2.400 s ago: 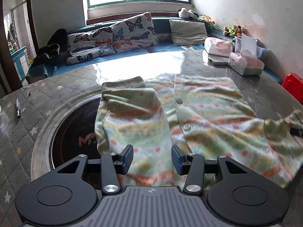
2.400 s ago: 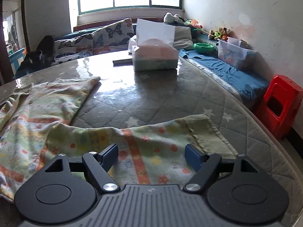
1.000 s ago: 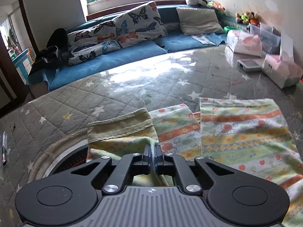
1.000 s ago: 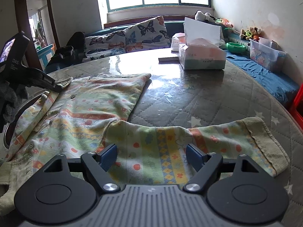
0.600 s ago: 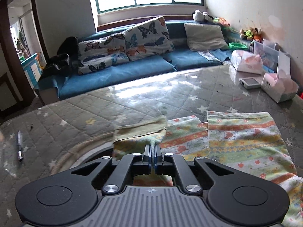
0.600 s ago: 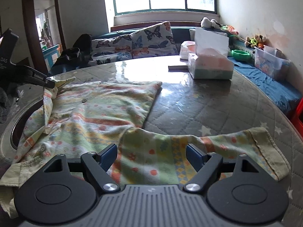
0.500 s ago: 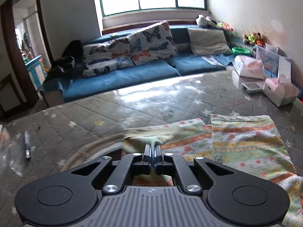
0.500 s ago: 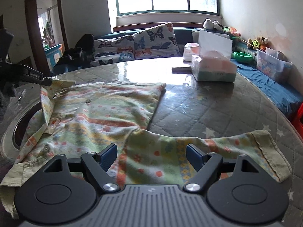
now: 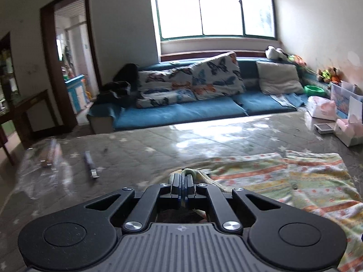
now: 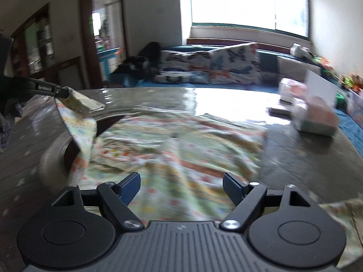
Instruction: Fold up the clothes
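1. Fabric of the patterned shirt (image 10: 181, 149) lies spread across the quilted table (image 10: 306, 149), covering part of the dark round inset (image 10: 68, 156) on the shirt's left side.
2. The left gripper (image 9: 182, 181) is clamped tight on the shirt's sleeve (image 10: 79, 122), which hangs lifted above that inset.
3. The right gripper (image 10: 181, 183) hovers over the shirt's near edge, fingers spread wide, holding nothing.
4. Risk: the pinch looks thin, so a hard pull could slip the sleeve free.
5. Risk: with nothing pinning the shirt, carrying the sleeve over could drag the body sideways and wrinkle the fold.
6. The pen (image 9: 90, 165), left of the shirt, could snag trailing cloth.
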`<move>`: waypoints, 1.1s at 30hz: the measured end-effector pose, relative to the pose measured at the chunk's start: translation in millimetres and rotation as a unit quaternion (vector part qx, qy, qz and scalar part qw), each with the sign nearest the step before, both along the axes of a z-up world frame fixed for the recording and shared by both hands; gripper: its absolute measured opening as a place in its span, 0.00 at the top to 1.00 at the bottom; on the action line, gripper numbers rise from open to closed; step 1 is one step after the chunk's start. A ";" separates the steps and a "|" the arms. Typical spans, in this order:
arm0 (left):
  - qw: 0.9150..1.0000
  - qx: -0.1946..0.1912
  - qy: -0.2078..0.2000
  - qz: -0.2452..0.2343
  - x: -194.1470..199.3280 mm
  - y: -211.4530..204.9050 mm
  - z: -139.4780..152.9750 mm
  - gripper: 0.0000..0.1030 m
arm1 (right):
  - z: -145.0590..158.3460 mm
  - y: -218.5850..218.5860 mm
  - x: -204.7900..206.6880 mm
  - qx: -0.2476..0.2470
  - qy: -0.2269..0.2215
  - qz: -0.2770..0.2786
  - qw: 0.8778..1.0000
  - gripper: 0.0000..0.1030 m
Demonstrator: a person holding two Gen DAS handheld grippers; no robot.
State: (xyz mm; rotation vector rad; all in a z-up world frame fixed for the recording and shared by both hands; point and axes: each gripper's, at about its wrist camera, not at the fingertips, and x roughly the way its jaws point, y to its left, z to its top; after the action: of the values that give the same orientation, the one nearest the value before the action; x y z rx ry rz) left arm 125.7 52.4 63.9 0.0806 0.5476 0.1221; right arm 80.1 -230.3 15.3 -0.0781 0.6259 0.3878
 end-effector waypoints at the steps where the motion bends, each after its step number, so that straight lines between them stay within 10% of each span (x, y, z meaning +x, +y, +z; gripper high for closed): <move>1: 1.000 0.001 -0.003 0.006 -5.9 5.9 0.3 0.97 | 0.4 8.1 -1.7 -0.003 -0.001 0.013 1.000 0.21; 33: 0.987 -0.051 0.071 0.133 -69.8 106.9 -67.3 0.93 | -35.6 93.7 -19.5 -0.068 0.055 0.149 0.985 0.16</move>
State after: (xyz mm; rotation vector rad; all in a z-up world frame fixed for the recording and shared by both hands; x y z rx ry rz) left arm 55.9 159.3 -3.5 -0.0858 0.7041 0.3505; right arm 60.6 -136.6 -20.3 -0.2836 0.7514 0.6411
